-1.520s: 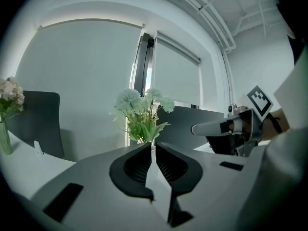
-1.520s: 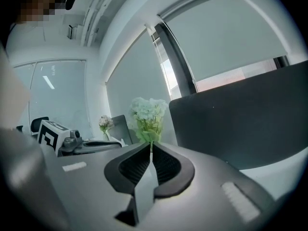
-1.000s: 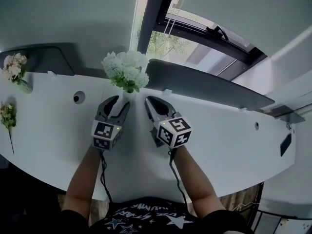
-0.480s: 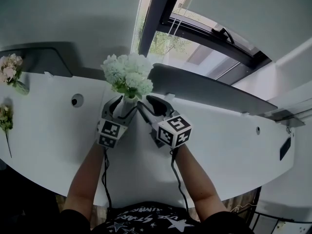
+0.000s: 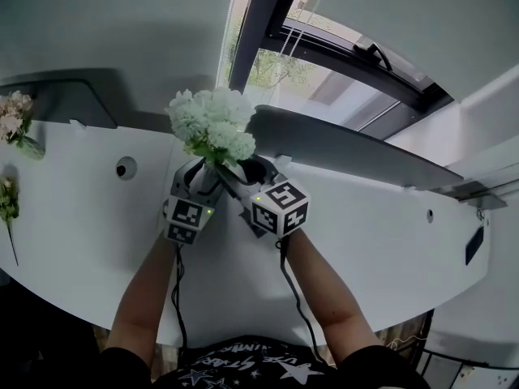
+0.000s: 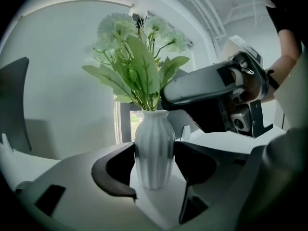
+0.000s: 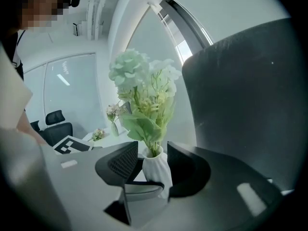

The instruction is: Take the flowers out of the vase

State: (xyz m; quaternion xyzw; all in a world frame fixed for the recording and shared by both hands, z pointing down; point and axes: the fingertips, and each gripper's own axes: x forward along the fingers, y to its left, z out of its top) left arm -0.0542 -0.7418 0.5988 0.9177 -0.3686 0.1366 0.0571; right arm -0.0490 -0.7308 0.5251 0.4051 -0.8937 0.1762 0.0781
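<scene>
White flowers (image 5: pixel 212 124) with green leaves stand upright in a white ribbed vase (image 6: pixel 154 143) on the white desk (image 5: pixel 73 209). My left gripper (image 6: pixel 155 166) is open. Its jaws stand close on either side of the vase's body, and I cannot tell whether they touch it. My right gripper (image 7: pixel 153 159) comes in from the right, higher up. Its jaws are opening around the vase's neck and the stems (image 7: pixel 153 150), without pressing on them. In the head view both grippers (image 5: pixel 201 177) (image 5: pixel 242 173) meet under the blooms and hide the vase.
A dark grey screen (image 5: pixel 340 148) runs along the desk's back edge, just right of the vase. At the far left stand pink flowers in a small vase (image 5: pixel 12 121), with another bunch (image 5: pixel 8 199) lying on the desk. A cable hole (image 5: pixel 122 168) is left of the grippers.
Both grippers have moved forward to the vase. The right one was shut and apart from it; now its jaws are wide around the neck. The left jaws now flank the vase's body.
</scene>
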